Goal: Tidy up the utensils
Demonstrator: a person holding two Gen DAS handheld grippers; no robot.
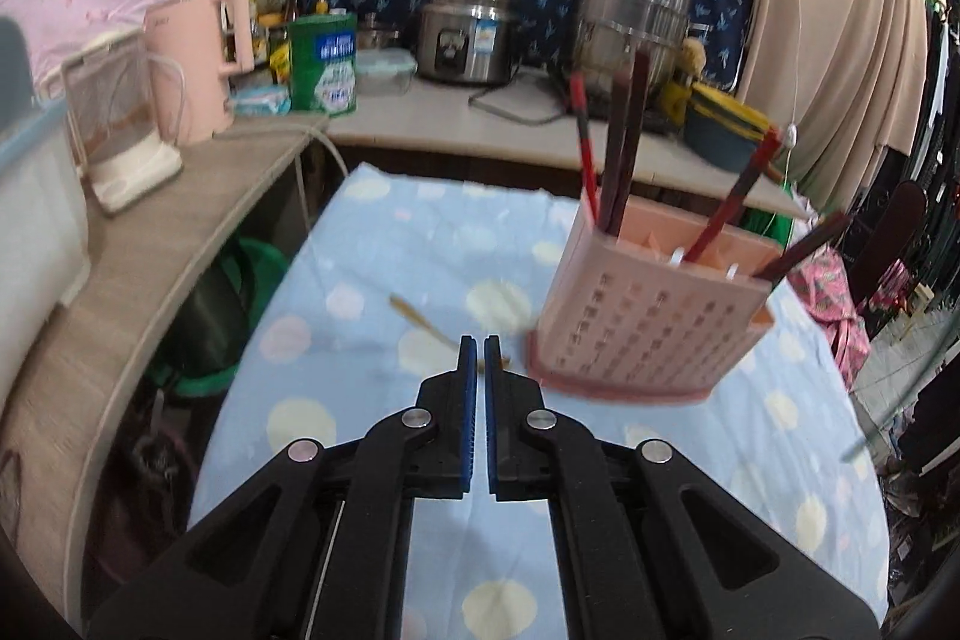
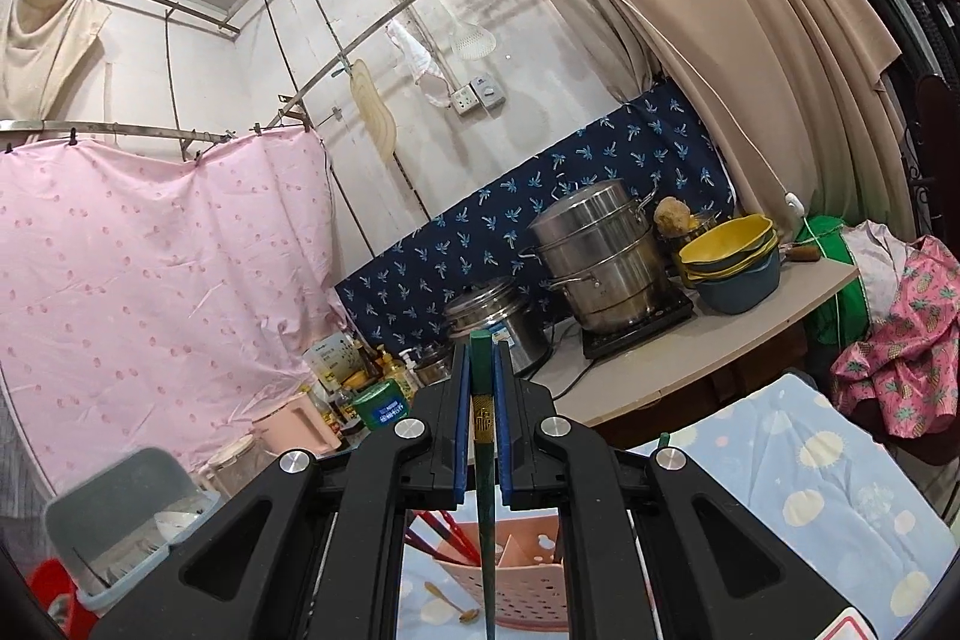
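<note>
Green chopstick (image 2: pixel 483 466) sits clenched upright in right gripper (image 2: pixel 482 358). Pink utensil holder (image 1: pixel 651 307) stands on desk (image 1: pixel 372 280), at two o'clock from clenched, empty left gripper (image 1: pixel 480 349).

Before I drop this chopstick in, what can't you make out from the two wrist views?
- Green chopstick tip: right wrist view, cut off by the bottom edge, so which slot of the pink holder it is over is unclear.
- Small spoon bowl end: left wrist view, hidden behind the shut left gripper, and blurred.
- Holder compartments: left wrist view, blurred.
</note>
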